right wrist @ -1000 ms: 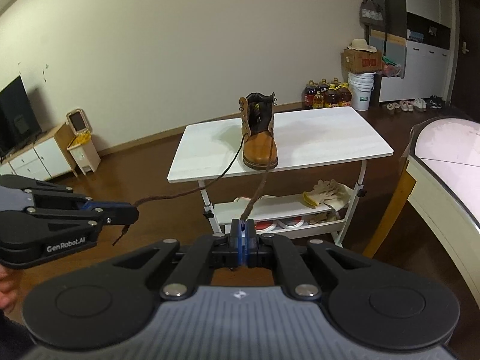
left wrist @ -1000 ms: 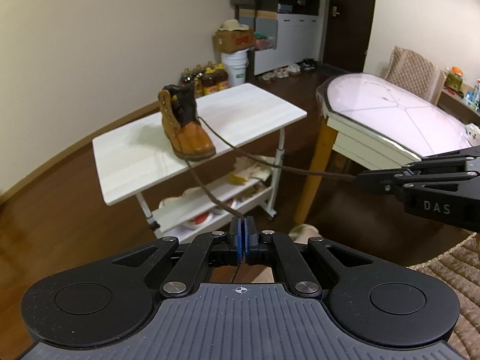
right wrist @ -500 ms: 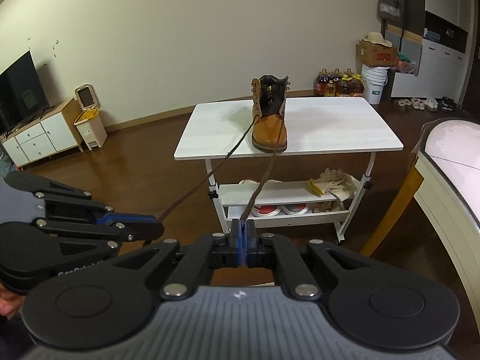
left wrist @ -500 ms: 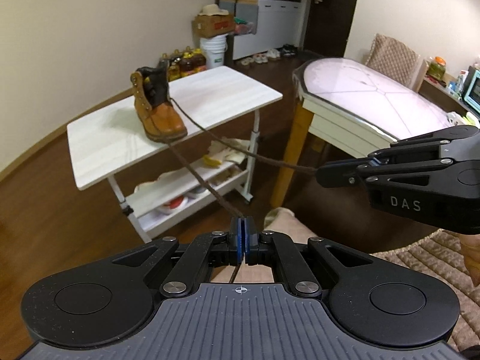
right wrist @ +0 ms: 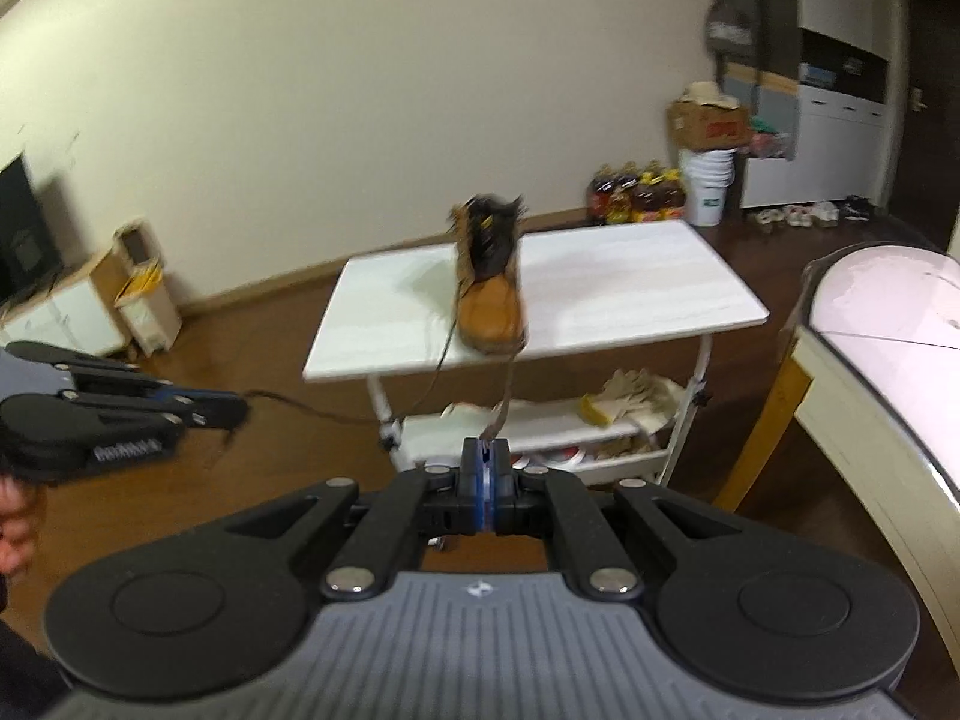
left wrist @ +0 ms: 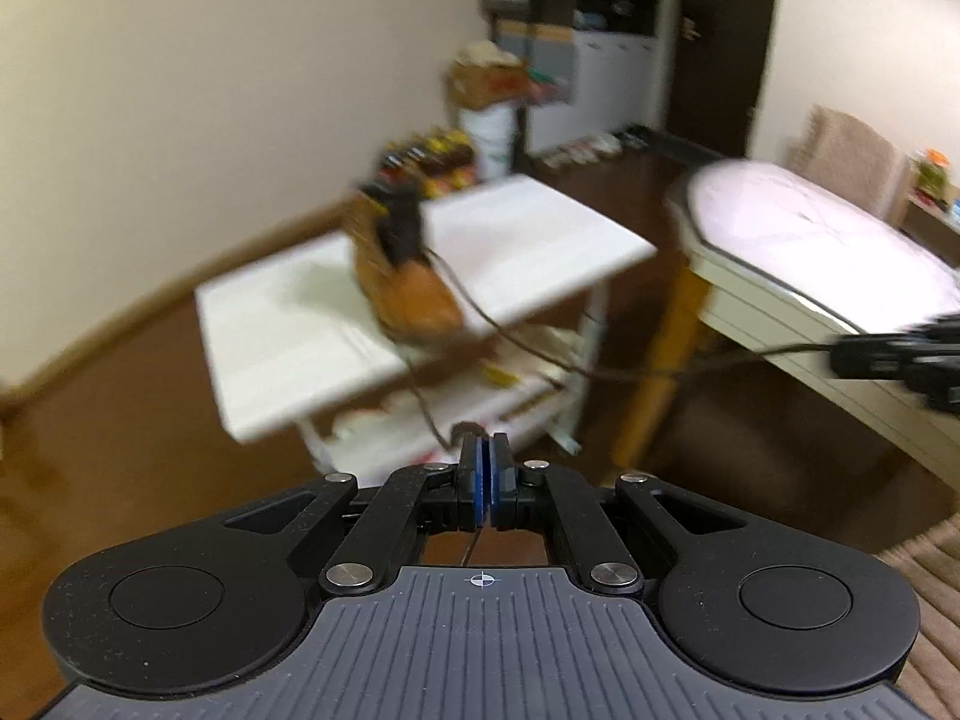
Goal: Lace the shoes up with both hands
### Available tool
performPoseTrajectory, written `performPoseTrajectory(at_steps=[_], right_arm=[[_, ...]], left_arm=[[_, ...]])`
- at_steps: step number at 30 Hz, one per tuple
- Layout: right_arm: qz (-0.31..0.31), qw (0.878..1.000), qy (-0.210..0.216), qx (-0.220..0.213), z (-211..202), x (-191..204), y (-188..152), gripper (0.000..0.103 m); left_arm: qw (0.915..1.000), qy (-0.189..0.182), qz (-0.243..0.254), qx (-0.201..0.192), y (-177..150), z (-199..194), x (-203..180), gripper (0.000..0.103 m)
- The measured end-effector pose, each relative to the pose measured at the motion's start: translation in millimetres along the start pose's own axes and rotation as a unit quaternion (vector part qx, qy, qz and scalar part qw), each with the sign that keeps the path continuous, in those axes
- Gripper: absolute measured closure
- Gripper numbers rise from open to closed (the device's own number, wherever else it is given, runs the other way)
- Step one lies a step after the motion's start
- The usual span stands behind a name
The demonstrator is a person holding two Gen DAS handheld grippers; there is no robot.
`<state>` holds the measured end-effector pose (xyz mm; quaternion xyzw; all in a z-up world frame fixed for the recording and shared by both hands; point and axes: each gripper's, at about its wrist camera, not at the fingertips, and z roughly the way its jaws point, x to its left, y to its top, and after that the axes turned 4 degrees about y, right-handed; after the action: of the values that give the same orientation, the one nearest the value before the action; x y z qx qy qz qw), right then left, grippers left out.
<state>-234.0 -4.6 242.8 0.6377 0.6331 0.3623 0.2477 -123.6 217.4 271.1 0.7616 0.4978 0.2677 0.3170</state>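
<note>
Tan leather boot [right wrist: 489, 294] is standing on the white rectangular table [right wrist: 630, 282], its brown laces [left wrist: 540, 348] being clenched by both black grippers, left [left wrist: 483, 468] and right [right wrist: 486, 471]; the left's label is blurring unreadably.

My left claw [left wrist: 483, 467] is matt black plastic with steel rivets; the boot [right wrist: 491, 294] looks tan leather, on a smooth white tabletop [right wrist: 630, 276]; beneath it, glossy wood floor [right wrist: 252, 348].

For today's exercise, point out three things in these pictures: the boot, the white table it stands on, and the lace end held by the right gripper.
boot [right wrist: 492, 315]: right wrist view, on the tan toe.
white table [right wrist: 630, 276]: right wrist view, on bare top right of the boot.
lace end [right wrist: 501, 408]: right wrist view, on the strand just above the shut pads.
</note>
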Motion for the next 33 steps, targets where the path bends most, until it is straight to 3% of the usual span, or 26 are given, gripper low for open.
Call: performPoseTrajectory(at_steps=[5, 9, 13, 15, 18, 20, 22, 25, 29, 33], right_arm=[[0.018, 0.997, -0.053, -0.050, 18, -29, 46, 0.101], [0.010, 0.989, -0.111, -0.095, 49, -43, 97, 0.101], [-0.007, 0.973, -0.178, -0.149, 87, -43, 157, 0.101], [-0.017, 0.963, -0.204, -0.176, 122, -33, 194, 0.101], [-0.019, 0.965, -0.199, -0.168, 181, -20, 226, 0.101], [-0.005, 0.974, -0.178, -0.138, 231, -11, 230, 0.101], [0.012, 0.983, -0.153, -0.101, 281, -3, 225, 0.101], [0.030, 0.990, -0.126, -0.054, 331, 5, 211, 0.101], [0.071, 0.993, -0.088, 0.018, 396, 8, 183, 0.101], [0.091, 0.992, -0.069, 0.062, 430, 8, 163, 0.101]], left_arm=[[0.9966, 0.066, -0.002, -0.051, 60, 41, 73, 0.101], [0.9929, 0.091, 0.008, -0.077, 106, 86, 124, 0.101], [0.9922, 0.082, 0.035, -0.087, 158, 155, 170, 0.101], [0.9946, 0.060, 0.054, -0.065, 176, 196, 184, 0.101], [0.9965, 0.020, 0.080, -0.014, 185, 259, 197, 0.100], [0.9944, -0.023, 0.093, 0.046, 182, 309, 204, 0.100], [0.9910, -0.046, 0.097, 0.079, 177, 334, 208, 0.096], [0.9752, -0.091, 0.127, 0.157, 153, 375, 207, 0.095], [0.9621, -0.128, 0.133, 0.201, 133, 392, 209, 0.092], [0.9509, -0.164, 0.139, 0.223, 124, 392, 202, 0.091]])
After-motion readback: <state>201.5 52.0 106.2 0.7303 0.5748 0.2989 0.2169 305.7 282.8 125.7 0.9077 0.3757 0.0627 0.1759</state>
